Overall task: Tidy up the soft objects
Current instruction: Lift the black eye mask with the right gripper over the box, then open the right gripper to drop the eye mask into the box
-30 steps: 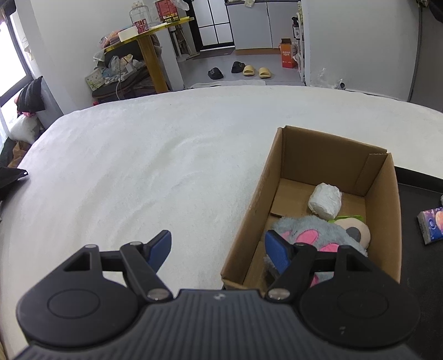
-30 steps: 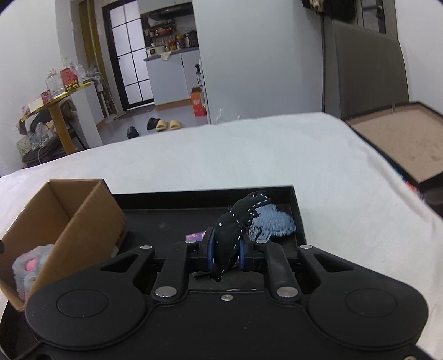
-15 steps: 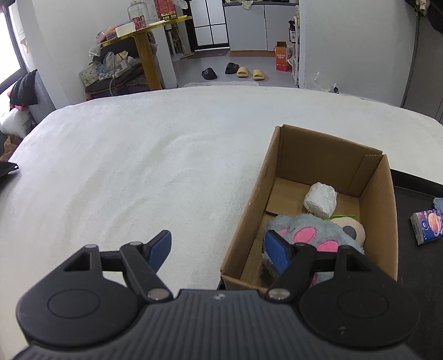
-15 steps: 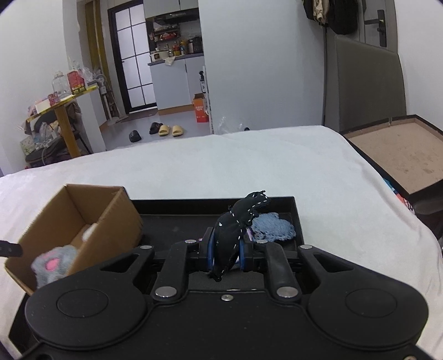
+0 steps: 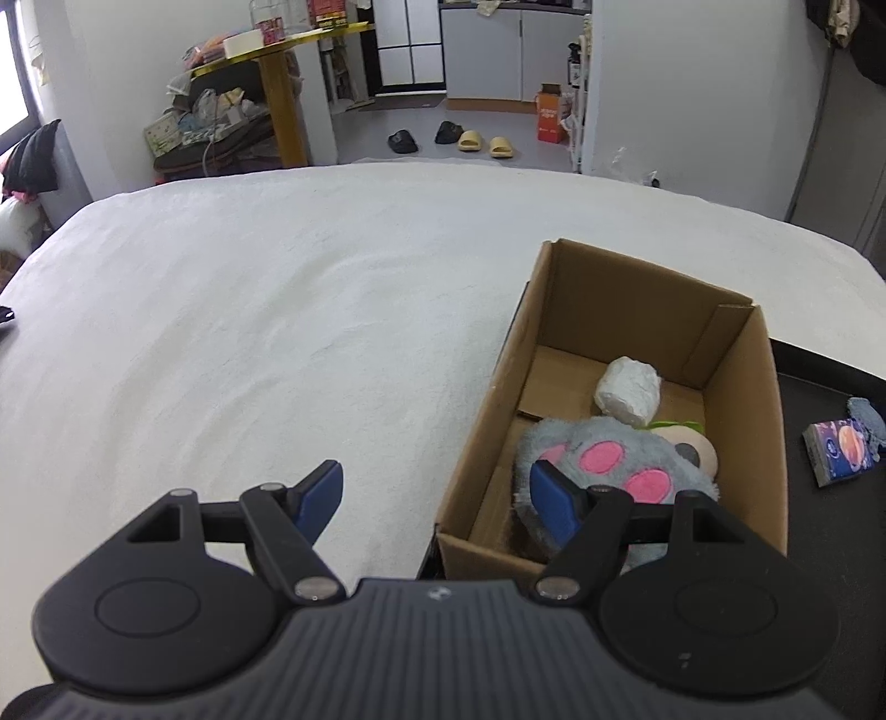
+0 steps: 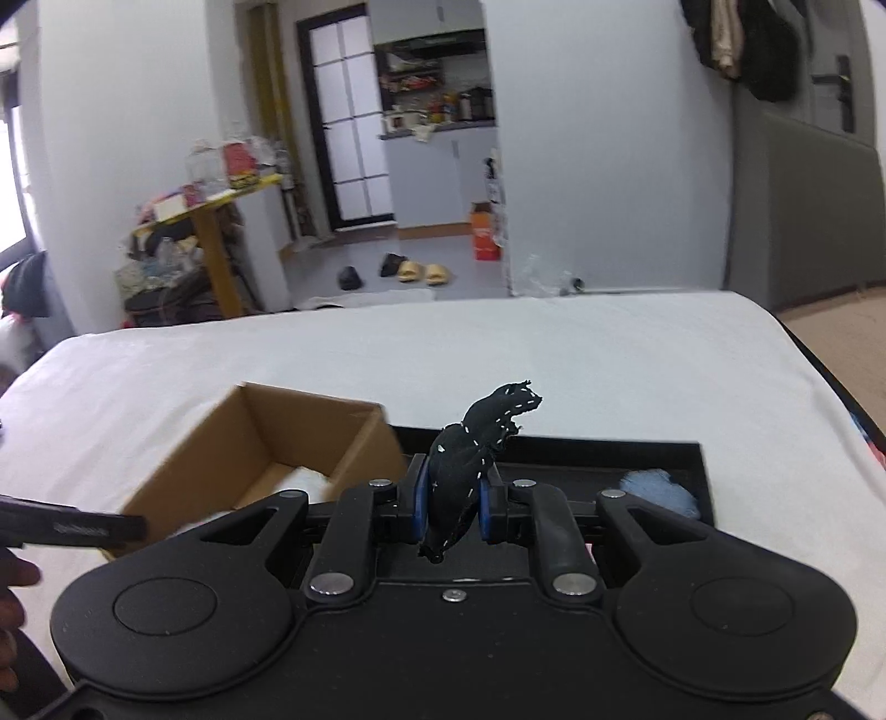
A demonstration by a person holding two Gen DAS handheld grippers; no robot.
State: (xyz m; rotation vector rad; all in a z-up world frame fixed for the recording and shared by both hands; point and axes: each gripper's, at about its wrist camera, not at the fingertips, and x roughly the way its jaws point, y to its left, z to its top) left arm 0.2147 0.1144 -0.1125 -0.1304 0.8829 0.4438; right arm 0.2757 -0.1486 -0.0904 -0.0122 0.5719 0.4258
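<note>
The right tool is pinched narrow on a black stitched cloth, which stands up between its blue pads and pokes out above and below them. Just ahead of it lies a black tray on a white bed, with a blue fuzzy piece in the tray's far right corner. Ahead and to the left of this tool sits an open cardboard box, touching the tray's left end. At the left edge of this view a dark bar and part of a hand show.

The left tool stands wide with nothing between its pads; its right pad hangs over the near end of the cardboard box. Inside, nearest the tool, lies a grey plush with pink spots, then a white bundle further in. To the right of the box, on the tray, lies a small printed packet.

Left of this tool and ahead, the bed's cover spreads bare and slightly wrinkled. Beyond the bed's far edge is a grey floor with slippers, an orange carton by a white wall, a yellow-topped table piled with clutter at the far left, and white cabinets at the back. Dark clothes hang on the wall at the far right.
</note>
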